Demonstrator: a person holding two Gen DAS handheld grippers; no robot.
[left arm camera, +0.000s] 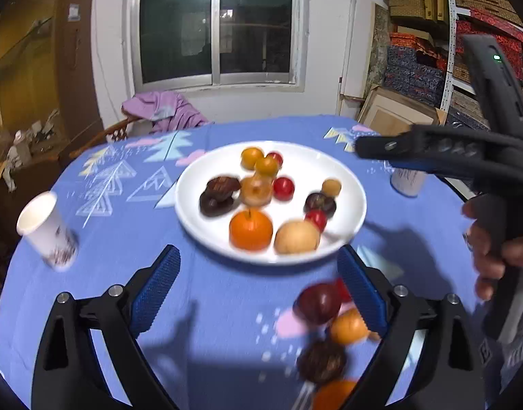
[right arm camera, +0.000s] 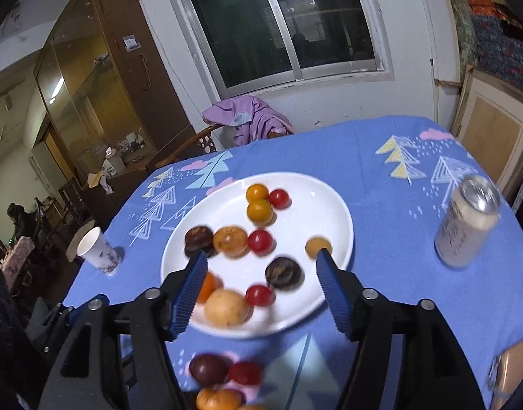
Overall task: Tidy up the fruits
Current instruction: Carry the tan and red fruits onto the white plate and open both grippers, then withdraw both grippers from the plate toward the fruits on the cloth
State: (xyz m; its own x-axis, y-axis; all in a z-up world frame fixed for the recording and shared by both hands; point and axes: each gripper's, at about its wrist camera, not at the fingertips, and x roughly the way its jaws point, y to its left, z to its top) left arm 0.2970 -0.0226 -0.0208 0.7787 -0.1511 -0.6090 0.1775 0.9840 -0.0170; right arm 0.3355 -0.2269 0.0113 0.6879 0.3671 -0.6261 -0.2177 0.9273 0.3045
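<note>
While both grippers' fingers (right arm camera: 189,294) gape empty, fruits (right arm camera: 227,242) lie on the plate (right arm camera: 329,212) beyond.

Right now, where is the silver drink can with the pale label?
In the right wrist view, the silver drink can stands upright on the blue patterned tablecloth at the table's right side, apart from the white round plate to its left.

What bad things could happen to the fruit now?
The loose fruit on the blue tablecloth near the table's front could roll off. The crowded white plate may let round fruit roll out if bumped. The paper cup and the can stand close enough that moving grippers might knock them.
</note>
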